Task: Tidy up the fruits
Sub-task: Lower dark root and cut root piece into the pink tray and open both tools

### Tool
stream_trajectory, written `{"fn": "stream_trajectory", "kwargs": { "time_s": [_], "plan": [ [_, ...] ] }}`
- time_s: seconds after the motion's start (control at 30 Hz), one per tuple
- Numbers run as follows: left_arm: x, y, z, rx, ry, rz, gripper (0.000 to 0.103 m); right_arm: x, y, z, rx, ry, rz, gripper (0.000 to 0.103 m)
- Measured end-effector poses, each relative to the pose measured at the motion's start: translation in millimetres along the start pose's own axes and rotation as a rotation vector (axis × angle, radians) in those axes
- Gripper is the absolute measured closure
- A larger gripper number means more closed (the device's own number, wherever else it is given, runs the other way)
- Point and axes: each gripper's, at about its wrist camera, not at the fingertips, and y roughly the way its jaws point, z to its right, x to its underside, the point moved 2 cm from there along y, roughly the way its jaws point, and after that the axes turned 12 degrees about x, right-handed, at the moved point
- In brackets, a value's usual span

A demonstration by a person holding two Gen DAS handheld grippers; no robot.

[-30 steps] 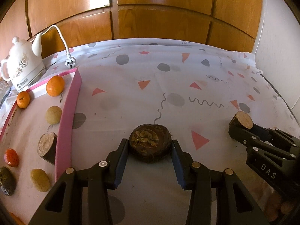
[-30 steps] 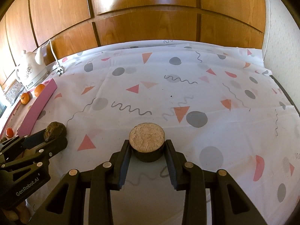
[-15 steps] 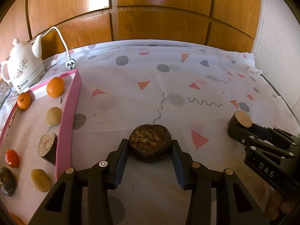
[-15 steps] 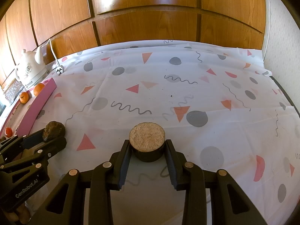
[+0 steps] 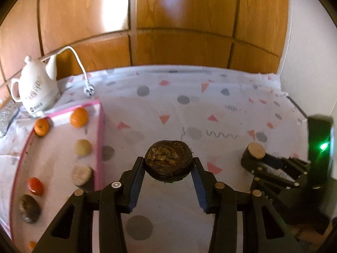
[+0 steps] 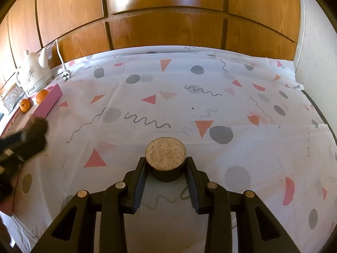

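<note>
Between the jaws of the left gripper (image 5: 168, 168), the left wrist view shows a dark brown round fruit (image 5: 168, 160) clamped on both sides above the patterned tablecloth (image 5: 189, 109). To the left lies a pink-rimmed tray (image 5: 99, 139) carrying two oranges (image 5: 78, 117), a pale round fruit (image 5: 83, 147), a cut brown piece (image 5: 81, 175), a red fruit (image 5: 35, 186) and a dark fruit (image 5: 29, 208). A white teapot (image 5: 35, 90) stands behind the tray, with a white cord and plug (image 5: 88, 90) beside it. At the right edge, the right gripper (image 5: 252, 158) appears from the side with a tan-topped piece in its grip; a green light (image 5: 323, 146) glows on its body.

From the right wrist view, the right gripper's jaws close on that piece, a short dark cylinder with a flat tan top (image 6: 165, 158), held over the tablecloth. This view shows the cut face clearly. Only the tray's edge, the oranges and the teapot appear, far left; the other tray fruits stay hidden. The left gripper is a dark blur at the left edge.
</note>
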Motion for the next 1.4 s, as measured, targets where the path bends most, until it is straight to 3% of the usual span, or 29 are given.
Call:
{"fn": "stream_trajectory", "kwargs": {
  "time_s": [0.2,0.5,0.7,0.8,1.27,1.4],
  "plan": [
    [-11.3,-28.3,-26.2,-0.041,-0.043,0.042,0.058,0.1,-0.9,-2.0,0.017,-0.016,0.0,0.067],
    [-17.3,-51.7,-113.5,-0.222,-0.173,0.071,0.058,-1.5,-0.8,-6.0,0.039,-0.043,-0.009,0.067],
    [-8.4,-61.4,-151.6,-0.293,-0.244,0.073,0.053,-10.0,-6.0,-19.9,0.017,-0.072,-0.012,0.068],
    [-6.6,-71.4,-154.7,-0.304,-0.25,0.096,0.045,-19.2,-15.2,-36.4,-0.032,-0.093,0.007,0.068],
    [8.7,-118.4,-165.4,-0.337,-0.33,0.167,0.036,-55.4,-72.8,-169.6,-0.399,-0.279,0.078,0.067],
    [13.4,-133.5,-170.9,-0.365,-0.346,0.192,0.031,-55.4,-80.8,-207.1,-0.457,-0.336,0.077,0.067]
  ]
}}
